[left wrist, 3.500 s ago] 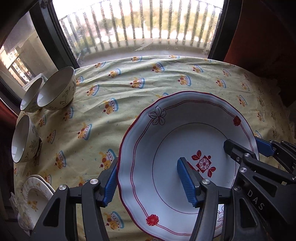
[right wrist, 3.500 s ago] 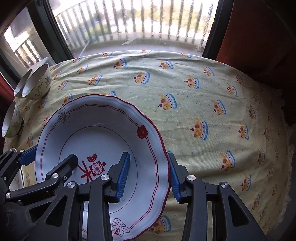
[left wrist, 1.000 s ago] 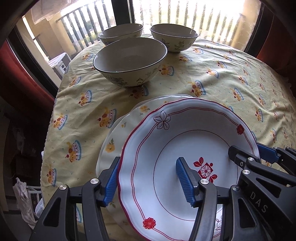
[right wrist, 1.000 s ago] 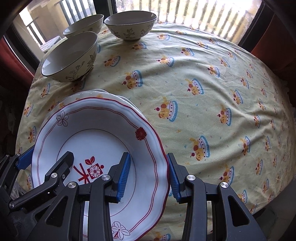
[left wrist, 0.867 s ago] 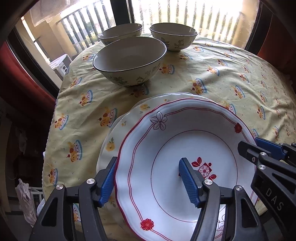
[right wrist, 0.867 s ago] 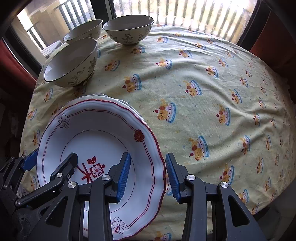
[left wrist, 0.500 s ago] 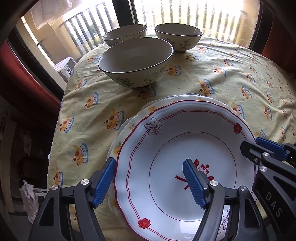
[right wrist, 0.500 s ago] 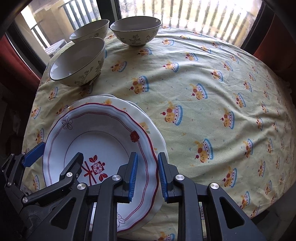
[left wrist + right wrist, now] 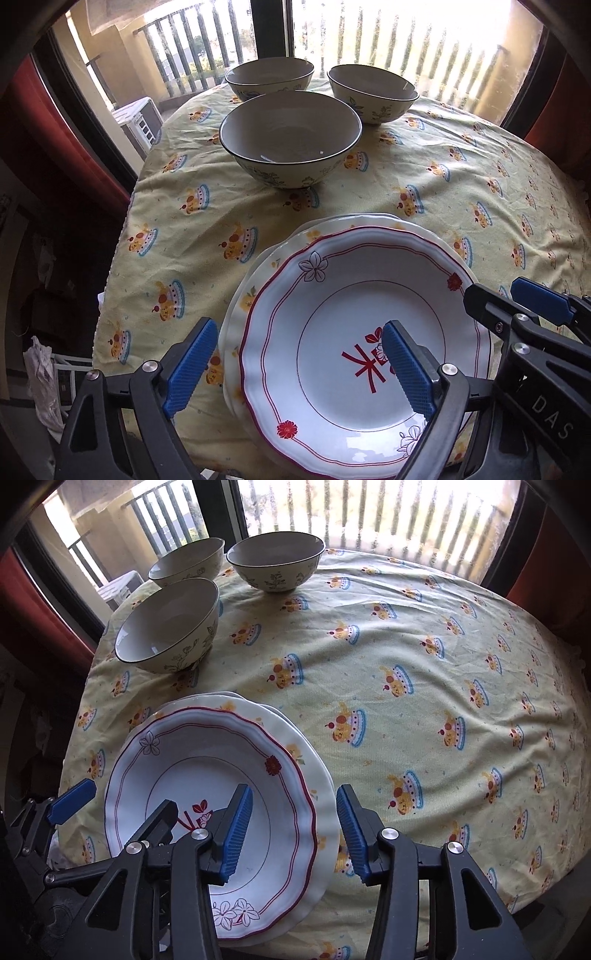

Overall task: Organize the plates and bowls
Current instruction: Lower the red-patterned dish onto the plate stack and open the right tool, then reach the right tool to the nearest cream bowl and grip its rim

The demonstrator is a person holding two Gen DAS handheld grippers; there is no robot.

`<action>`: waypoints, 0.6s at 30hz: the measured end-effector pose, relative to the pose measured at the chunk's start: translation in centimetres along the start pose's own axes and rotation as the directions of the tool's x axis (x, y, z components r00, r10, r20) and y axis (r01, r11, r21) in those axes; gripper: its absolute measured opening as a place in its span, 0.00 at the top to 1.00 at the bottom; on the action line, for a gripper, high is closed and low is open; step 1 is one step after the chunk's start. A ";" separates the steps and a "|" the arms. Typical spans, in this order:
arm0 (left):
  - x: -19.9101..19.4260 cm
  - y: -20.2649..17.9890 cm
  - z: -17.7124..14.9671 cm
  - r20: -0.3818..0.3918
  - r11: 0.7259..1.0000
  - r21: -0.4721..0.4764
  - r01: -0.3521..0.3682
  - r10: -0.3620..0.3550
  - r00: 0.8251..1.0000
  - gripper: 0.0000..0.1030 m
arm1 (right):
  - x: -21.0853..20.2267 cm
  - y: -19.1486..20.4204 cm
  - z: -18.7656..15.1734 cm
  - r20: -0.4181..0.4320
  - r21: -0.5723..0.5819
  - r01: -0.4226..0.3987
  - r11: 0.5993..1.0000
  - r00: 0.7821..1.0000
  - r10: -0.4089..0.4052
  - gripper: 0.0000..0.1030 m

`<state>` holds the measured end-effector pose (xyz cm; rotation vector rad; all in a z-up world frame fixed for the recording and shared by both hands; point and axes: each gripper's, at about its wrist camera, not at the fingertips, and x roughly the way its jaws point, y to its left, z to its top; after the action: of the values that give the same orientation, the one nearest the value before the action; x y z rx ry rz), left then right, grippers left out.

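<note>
A white red-rimmed plate (image 9: 325, 354) (image 9: 184, 760) lies on a stack of cream plates (image 9: 243, 295) (image 9: 295, 746) at the table's near left corner. My left gripper (image 9: 295, 369) is open, its fingers astride the plate's left rim. My right gripper (image 9: 295, 830) is open, its fingers astride the right rim. Three cream bowls stand beyond: the near bowl (image 9: 290, 136) (image 9: 168, 624), the far left bowl (image 9: 269, 77) (image 9: 186, 563) and the far right bowl (image 9: 373, 92) (image 9: 275, 559).
A yellow patterned tablecloth (image 9: 406, 664) covers the table. Its left edge (image 9: 118, 240) drops off beside the plates. A window with railings (image 9: 369, 37) is behind the bowls, with red curtains at both sides.
The red-rimmed plate has come down onto the cream stack. Both grippers opened wider and let go of its rim, and drew back a little.
</note>
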<state>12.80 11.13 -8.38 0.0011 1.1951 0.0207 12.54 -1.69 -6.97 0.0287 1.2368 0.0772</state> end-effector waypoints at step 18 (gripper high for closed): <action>-2.5 1.9 6.2 0.119 0.991 -0.112 -0.075 0.088 0.989 0.12 | -2.6 2.5 7.0 0.123 -0.120 -0.070 0.990 0.989 0.085 0.35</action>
<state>17.64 13.08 -3.76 -0.0429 1.0680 0.1551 18.16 0.79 -2.07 -0.0185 1.1008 0.2117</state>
